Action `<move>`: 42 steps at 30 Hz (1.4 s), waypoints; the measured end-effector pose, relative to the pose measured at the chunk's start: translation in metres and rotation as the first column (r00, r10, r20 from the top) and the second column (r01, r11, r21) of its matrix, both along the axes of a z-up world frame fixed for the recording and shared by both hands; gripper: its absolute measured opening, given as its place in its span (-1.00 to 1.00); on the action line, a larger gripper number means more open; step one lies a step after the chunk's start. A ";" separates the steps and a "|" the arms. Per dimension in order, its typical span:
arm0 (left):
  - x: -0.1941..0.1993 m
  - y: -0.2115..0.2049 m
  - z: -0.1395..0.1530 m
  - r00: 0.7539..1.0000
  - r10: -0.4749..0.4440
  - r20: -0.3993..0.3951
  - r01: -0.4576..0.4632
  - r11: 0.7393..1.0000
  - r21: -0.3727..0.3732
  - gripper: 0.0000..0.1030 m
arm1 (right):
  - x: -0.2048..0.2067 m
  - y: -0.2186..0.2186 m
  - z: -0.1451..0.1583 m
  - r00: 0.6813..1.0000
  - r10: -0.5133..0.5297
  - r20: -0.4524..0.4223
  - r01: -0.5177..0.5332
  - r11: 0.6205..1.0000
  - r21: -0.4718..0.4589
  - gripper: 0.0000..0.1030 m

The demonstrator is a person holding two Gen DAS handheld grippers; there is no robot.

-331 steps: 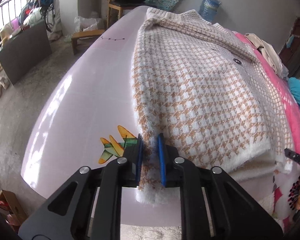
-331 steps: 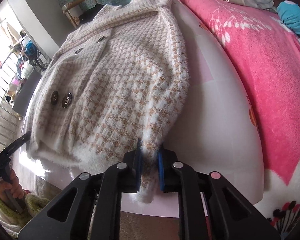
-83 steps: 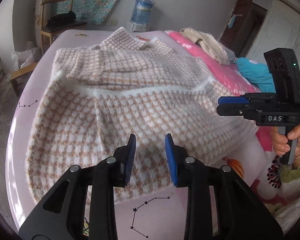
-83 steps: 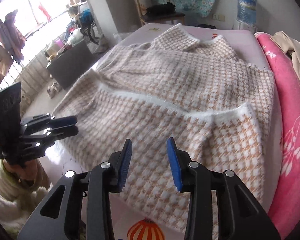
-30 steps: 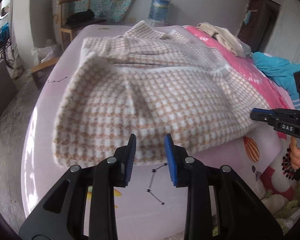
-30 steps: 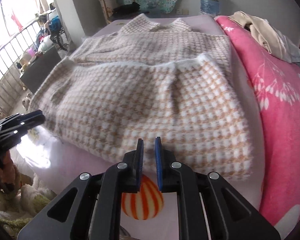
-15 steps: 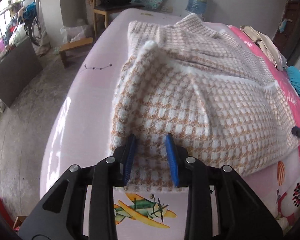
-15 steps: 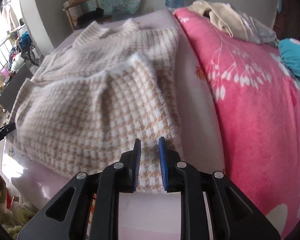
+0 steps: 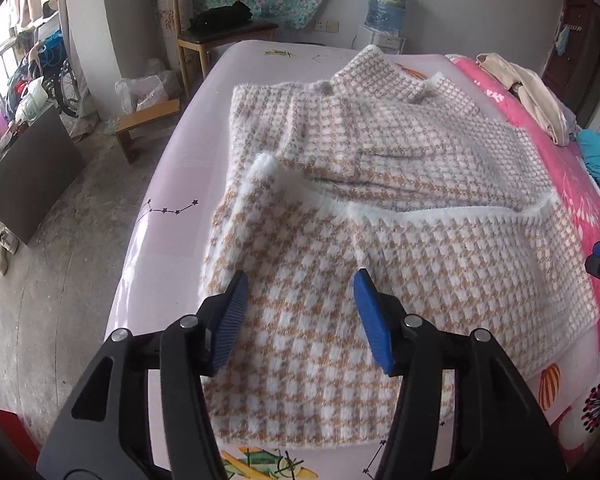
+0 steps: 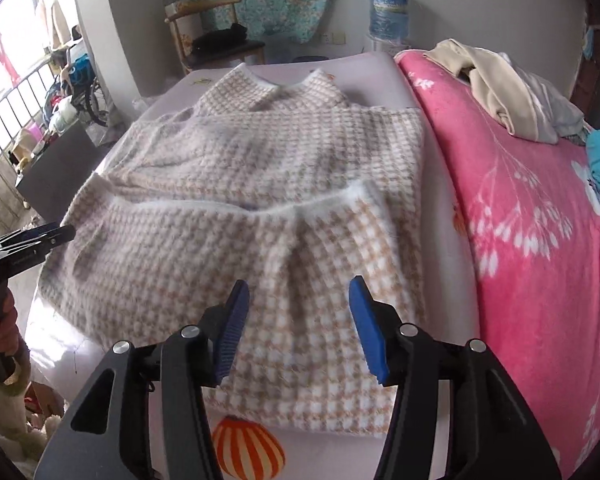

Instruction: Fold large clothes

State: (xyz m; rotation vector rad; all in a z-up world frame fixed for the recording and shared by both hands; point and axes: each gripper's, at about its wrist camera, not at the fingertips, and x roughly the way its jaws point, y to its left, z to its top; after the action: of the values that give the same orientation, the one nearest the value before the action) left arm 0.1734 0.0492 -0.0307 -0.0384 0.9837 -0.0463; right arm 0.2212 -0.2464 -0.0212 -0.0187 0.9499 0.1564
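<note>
Left tongs (image 9: 298, 316) pitched steeply down over the houndstooth coat's (image 9: 380, 208) near-left corner; jaws have just been opening, pads spread, fabric showing between them but not pinched. Right tongs (image 10: 296, 320) same pitch over the near-right corner, jaws also just opened, nothing clamped. A hand (image 10: 2, 320) grips the left tool's handle at 9 o'clock in the right wrist view. Coat lies folded on the bed (image 9: 188, 152), fuzzy white hem doubled back across its middle, collar at 12 o'clock. Bare lilac sheet runs along the left edge and the near edge. Pink blanket (image 10: 520, 208) just beside the coat's right edge, at 3 o'clock.
</note>
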 end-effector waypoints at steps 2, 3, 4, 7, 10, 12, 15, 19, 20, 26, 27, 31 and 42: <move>0.014 -0.008 -0.014 0.999 0.016 -0.045 -0.014 0.999 0.036 0.13 | 0.015 0.011 -0.010 1.000 0.015 -0.022 -0.015 1.000 0.017 0.04; 0.021 -0.011 -0.021 0.997 0.028 -0.067 -0.024 0.998 0.060 0.15 | 0.025 0.016 -0.016 0.999 0.018 -0.043 -0.017 0.999 0.030 0.09; 0.024 -0.012 -0.027 0.996 0.038 -0.082 -0.031 0.996 0.078 0.22 | 0.033 0.020 -0.023 0.998 0.022 -0.063 -0.020 0.999 0.042 0.15; 0.026 -0.019 -0.033 0.996 0.061 -0.067 -0.053 0.991 0.125 0.40 | 0.057 0.037 -0.049 0.983 0.016 -0.185 -0.023 0.999 -0.036 0.24; 0.029 -0.017 -0.033 0.994 0.073 -0.079 -0.064 0.991 0.115 0.47 | 0.060 0.046 -0.040 0.986 0.012 -0.165 -0.026 0.996 -0.086 0.24; 0.030 -0.014 -0.033 0.993 0.076 -0.090 -0.067 0.993 0.097 0.49 | 0.058 0.048 -0.026 0.991 0.023 -0.134 -0.028 0.999 -0.038 0.25; 0.030 -0.014 -0.034 0.993 0.074 -0.088 -0.065 0.992 0.104 0.51 | 0.059 0.057 -0.014 0.993 0.054 -0.102 -0.050 0.998 0.035 0.36; 0.029 -0.014 -0.035 0.993 0.075 -0.093 -0.066 0.993 0.093 0.52 | 0.077 0.074 -0.045 0.982 0.068 -0.179 -0.064 0.998 0.028 0.40; 0.029 -0.014 -0.035 0.993 0.075 -0.093 -0.067 0.994 0.091 0.54 | 0.080 0.074 -0.053 0.979 0.059 -0.193 -0.053 0.998 0.036 0.45; 0.030 -0.012 -0.036 0.993 0.069 -0.092 -0.062 0.995 0.074 0.60 | 0.081 0.079 -0.053 0.981 0.041 -0.192 -0.039 0.999 0.015 0.62; 0.030 -0.012 -0.036 0.993 0.068 -0.091 -0.062 0.995 0.073 0.60 | 0.080 0.080 -0.054 0.981 0.034 -0.191 -0.033 0.999 0.005 0.72; 0.030 -0.011 -0.036 0.994 0.066 -0.089 -0.060 0.996 0.070 0.62 | 0.080 0.081 -0.057 0.980 -0.008 -0.199 0.006 1.000 -0.010 0.88; 0.029 -0.011 -0.038 0.994 0.065 -0.088 -0.059 0.996 0.067 0.65 | 0.085 0.073 -0.057 0.976 -0.015 -0.218 0.020 1.000 0.024 0.88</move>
State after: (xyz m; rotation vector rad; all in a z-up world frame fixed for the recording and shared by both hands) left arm 0.2026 0.0385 -0.0684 -0.0124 1.0728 0.0442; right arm 0.3059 -0.1736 -0.0783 0.0314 1.1671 0.1565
